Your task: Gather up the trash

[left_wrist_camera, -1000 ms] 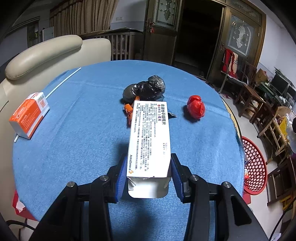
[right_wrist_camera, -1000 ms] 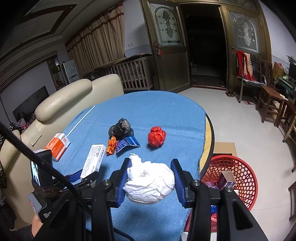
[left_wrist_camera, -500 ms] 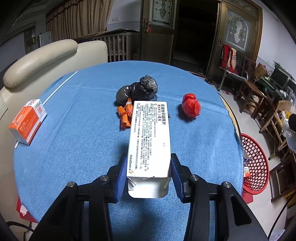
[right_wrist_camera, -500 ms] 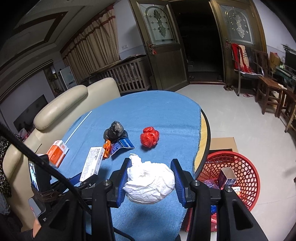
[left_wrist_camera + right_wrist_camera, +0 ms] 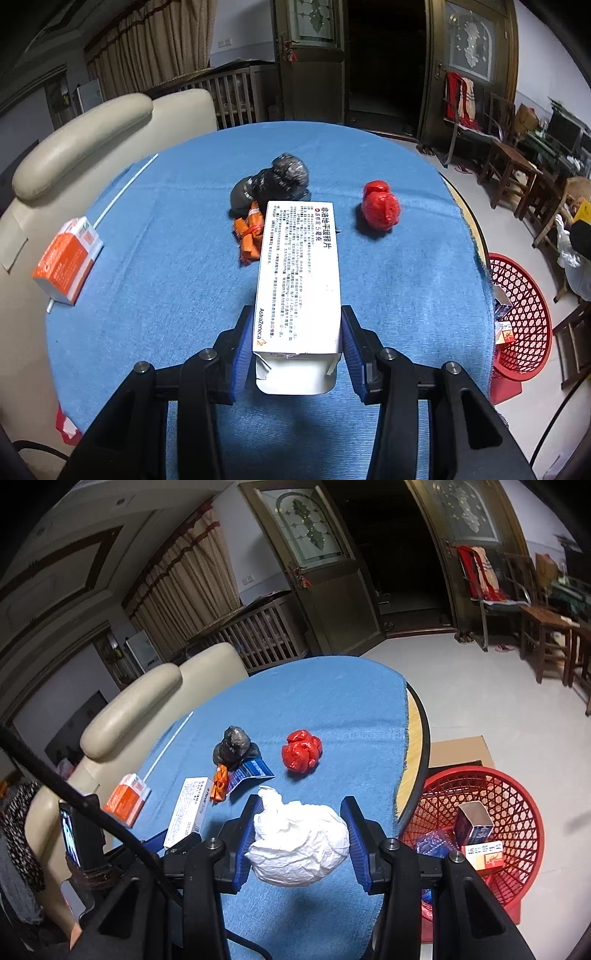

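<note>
My left gripper is shut on a long white medicine box and holds it above the blue tablecloth. My right gripper is shut on a crumpled white paper wad above the table's near edge. A red basket with a few small boxes stands on the floor at the right. On the table lie a red crumpled ball, a black bag wad, an orange wrapper and a blue leaflet.
An orange and white box and a thin white stick lie at the table's left edge. A cream sofa stands behind the table. Wooden chairs stand at the right. A flat cardboard sheet lies behind the basket.
Both grippers have risen and drawn back, each keeping its load. In the right wrist view the basket has come closer and fuller into view.
</note>
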### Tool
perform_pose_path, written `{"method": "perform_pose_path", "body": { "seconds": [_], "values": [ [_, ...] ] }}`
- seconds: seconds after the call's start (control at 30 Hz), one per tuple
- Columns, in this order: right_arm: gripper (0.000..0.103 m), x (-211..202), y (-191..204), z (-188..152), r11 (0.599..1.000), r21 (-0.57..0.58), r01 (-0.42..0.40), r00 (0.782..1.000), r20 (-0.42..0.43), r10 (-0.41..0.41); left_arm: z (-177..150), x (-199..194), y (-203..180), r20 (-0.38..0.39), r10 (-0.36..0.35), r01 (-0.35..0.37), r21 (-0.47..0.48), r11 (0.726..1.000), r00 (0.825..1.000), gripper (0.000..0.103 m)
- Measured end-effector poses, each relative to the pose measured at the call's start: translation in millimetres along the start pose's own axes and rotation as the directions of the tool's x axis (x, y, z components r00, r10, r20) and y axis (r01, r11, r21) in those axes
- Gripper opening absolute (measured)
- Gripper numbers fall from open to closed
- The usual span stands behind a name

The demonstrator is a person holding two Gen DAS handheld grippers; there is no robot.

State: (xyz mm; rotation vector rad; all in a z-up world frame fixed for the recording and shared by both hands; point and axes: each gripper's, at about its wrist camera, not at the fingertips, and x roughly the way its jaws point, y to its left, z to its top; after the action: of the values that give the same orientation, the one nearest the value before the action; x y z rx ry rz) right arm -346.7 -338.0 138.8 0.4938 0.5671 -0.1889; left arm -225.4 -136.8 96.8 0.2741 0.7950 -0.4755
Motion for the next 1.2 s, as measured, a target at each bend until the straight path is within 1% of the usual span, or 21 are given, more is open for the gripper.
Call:
{"method": "perform_pose_path", "body": {
  "seconds": [0.13, 0.2, 0.27, 0.33, 0.5, 0.6, 0.67, 0.77, 0.9, 1.2],
  "values": [
    [0.046, -4, -17, 0, 0.998, 0.050, -0.035, 0.999, 0.024, 0.034, 6, -5, -10, -0.006, 0.007, -0.007, 0.020, 1.000, 1.000, 0.046],
    [0.046, -6, -22, 0, 0.996, 0.067, -0.055, 0.998, 0.035, 0.053, 9, -4, -10, -0.034, -0.001, 0.001, -0.003, 1.000, 0.999, 0.046],
    [0.046, -6, -27, -1, 0.994, 0.081, -0.075, 0.996, 0.044, 0.072, 12, -2, -7, -0.063, 0.005, -0.007, -0.033, 0.999, 0.998, 0.046],
    [0.046, -7, -30, -2, 0.992, 0.087, -0.096, 0.994, 0.054, 0.091, 13, -1, -3, -0.076, 0.024, -0.028, -0.057, 0.998, 0.997, 0.046],
    [0.046, -7, -34, 0, 0.987, 0.085, -0.139, 0.989, 0.071, 0.133, 19, -2, 12, -0.088, 0.105, -0.116, -0.125, 0.985, 0.991, 0.046],
    [0.046, -7, -34, 2, 0.983, 0.082, -0.163, 0.984, 0.080, 0.157, 20, -1, 18, -0.106, 0.128, -0.144, -0.153, 0.978, 0.986, 0.046],
    [0.046, -6, -36, 2, 0.981, 0.082, -0.174, 0.982, 0.085, 0.167, 20, 0, 18, -0.115, 0.137, -0.154, -0.156, 0.976, 0.984, 0.046],
    [0.046, -5, -39, 2, 0.979, 0.089, -0.181, 0.981, 0.088, 0.174, 20, 2, 13, -0.120, 0.140, -0.157, -0.148, 0.976, 0.983, 0.046],
    [0.046, -7, -46, 3, 0.978, 0.103, -0.182, 0.980, 0.095, 0.172, 23, 0, 8, -0.108, 0.138, -0.152, -0.141, 0.978, 0.985, 0.046],
    [0.046, -6, -42, 4, 0.977, 0.093, -0.194, 0.978, 0.093, 0.185, 25, -2, 15, -0.104, 0.150, -0.165, -0.152, 0.974, 0.983, 0.046]
  ]
}}
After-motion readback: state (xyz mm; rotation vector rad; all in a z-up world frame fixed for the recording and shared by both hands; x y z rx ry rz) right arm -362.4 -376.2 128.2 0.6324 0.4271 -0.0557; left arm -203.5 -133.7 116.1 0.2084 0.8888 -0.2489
